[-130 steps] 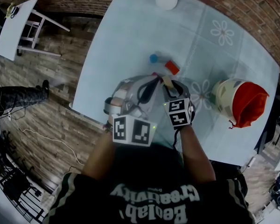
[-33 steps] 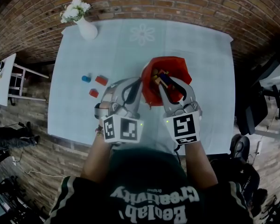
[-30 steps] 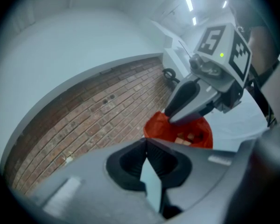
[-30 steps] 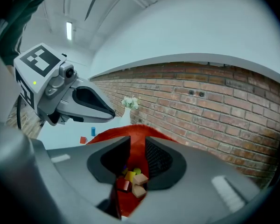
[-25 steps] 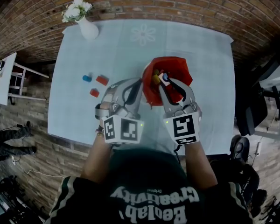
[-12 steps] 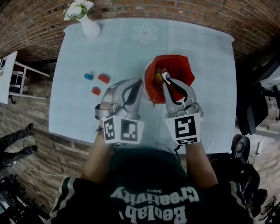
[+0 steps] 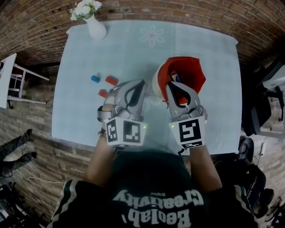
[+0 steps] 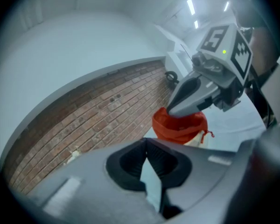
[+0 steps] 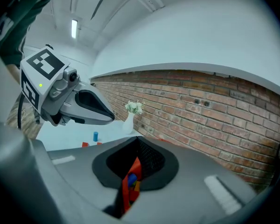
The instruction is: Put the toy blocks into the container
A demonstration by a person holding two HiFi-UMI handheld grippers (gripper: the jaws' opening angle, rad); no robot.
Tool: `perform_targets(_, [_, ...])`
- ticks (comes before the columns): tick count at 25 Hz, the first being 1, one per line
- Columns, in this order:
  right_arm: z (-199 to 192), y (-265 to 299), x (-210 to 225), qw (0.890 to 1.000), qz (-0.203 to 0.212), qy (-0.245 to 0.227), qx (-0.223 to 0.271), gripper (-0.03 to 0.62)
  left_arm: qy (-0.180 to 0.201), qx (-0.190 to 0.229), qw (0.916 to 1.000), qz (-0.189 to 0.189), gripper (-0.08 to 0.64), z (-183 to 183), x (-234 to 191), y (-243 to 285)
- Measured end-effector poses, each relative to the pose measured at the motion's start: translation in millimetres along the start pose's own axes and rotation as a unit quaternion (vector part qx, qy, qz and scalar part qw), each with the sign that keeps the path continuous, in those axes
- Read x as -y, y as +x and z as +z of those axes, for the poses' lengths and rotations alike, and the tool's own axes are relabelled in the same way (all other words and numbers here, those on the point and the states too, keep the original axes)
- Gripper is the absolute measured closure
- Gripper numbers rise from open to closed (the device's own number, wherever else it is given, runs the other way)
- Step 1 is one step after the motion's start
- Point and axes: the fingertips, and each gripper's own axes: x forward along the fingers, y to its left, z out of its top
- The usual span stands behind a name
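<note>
Container (image 7: 187, 66), red-lined bag, upright on table (image 7: 133, 46), right of centre; coloured blocks (image 7: 175, 78) inside. Right gripper (image 7: 169, 83) tip at container's near rim, jaws just closed, now together, nothing clamped; only bag interior and blocks showing through the slit. Left gripper (image 7: 141, 82) just beside, left of container, jaws together, empty. Loose on table further left: blue cylinder (image 7: 95, 78), two red blocks (image 7: 111, 80) (image 7: 103, 93), well apart from container. Vase (image 7: 96, 28) with white flowers at far left corner.

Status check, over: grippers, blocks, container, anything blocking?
Left gripper shut, empty. Right gripper shut, empty, at the rim of the red container. Three blocks loose on the table. Nothing in the way.
</note>
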Motion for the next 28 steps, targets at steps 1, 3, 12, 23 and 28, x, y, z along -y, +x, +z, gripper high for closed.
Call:
perform_targets(1, [2,3,-5,1.0,0.0,-0.005,-0.002,0.586,-0.001,0.0,1.0,-0.001,0.557,-4,-2,-4])
perform_targets(3, [7,10,-19,1.0,0.005,-0.017,-0.009,0.586,-0.005,-0.005,1.0,-0.001,0.557,-15,-8,-12])
perform_targets(12, [41,55,-78,0.998,0.046,-0.038,0.004,0.586,-0.017,-0.037,0.9989,0.023,0.557,-68,-51,-51])
perform_targets(23, [74,104,-147,0.993,0.105,-0.046,0.03,0.586,-0.032,-0.081,0.9941,0.066,0.557,-126,-96,-101])
perform_targets(28, [82,116,-176,0.99,0.13,-0.049,0.031,0.586,-0.043,-0.098,0.9909,0.082,0.557,-149,-107,-121])
